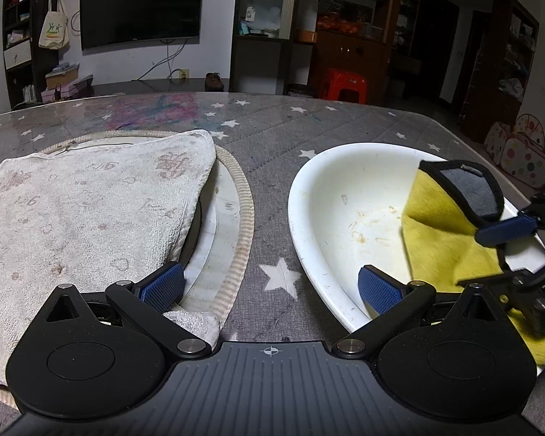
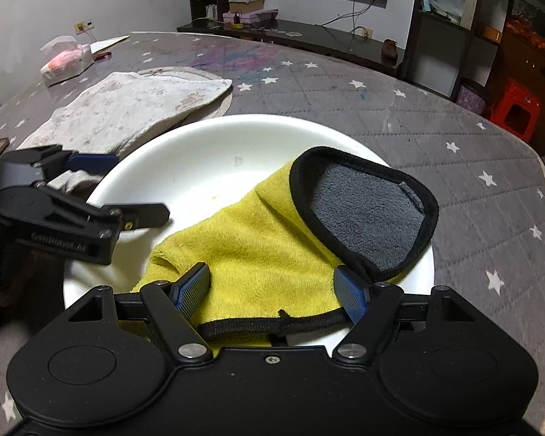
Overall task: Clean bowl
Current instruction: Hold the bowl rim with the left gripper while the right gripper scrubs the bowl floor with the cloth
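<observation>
evidently the left gripper (image 1: 272, 283), fingers wide and empty, straddles the bowl (image 1: 330, 196) rim to steady it, while the right gripper (image 2: 272, 290), fingers spread around the yellow cloth (image 2: 258, 239), wipes inside.

Dim indoor light, the room behind falling into shadow. Soft glare sheens the tabletop (image 1: 272, 123). Fisheye bending curves the edges; the left claw (image 2: 101, 189) blurs slightly.

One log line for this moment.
left gripper: open, straddling bowl rim | right gripper: open over yellow cloth in bowl | stains remain
</observation>
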### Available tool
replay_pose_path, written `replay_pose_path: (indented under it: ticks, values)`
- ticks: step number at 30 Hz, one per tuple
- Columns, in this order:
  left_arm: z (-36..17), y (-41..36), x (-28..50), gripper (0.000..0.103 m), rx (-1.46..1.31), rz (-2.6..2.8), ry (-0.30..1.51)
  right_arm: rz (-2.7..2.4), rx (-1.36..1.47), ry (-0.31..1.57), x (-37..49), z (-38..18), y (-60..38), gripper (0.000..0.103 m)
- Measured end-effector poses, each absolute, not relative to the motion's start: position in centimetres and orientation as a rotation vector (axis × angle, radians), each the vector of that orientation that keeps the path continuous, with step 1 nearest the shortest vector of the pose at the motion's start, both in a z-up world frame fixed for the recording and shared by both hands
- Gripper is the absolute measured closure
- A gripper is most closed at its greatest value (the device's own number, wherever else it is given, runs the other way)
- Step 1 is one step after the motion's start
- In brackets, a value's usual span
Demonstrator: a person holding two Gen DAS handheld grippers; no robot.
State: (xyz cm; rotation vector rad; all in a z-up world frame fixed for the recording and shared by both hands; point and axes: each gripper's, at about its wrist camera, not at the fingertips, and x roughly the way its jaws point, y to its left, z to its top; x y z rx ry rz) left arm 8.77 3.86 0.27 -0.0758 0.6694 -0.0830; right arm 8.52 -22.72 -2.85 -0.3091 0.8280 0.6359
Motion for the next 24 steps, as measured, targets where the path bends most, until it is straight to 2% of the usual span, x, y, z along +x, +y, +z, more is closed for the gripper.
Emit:
replay_pose_path:
  ticks: [9, 24]
  values:
    - [0.3, 3.9, 8.6, 0.000, -0.074, -0.082, 0.670, 0.658, -0.344, 0.855, 6.9, -2.7, -22.9, 0.026]
    - [0.4, 3.9, 8.5, 0.000, -0.073, -0.081, 0.670, 0.644, -0.297, 0.813, 8.2, -3.2, -22.6, 0.019]
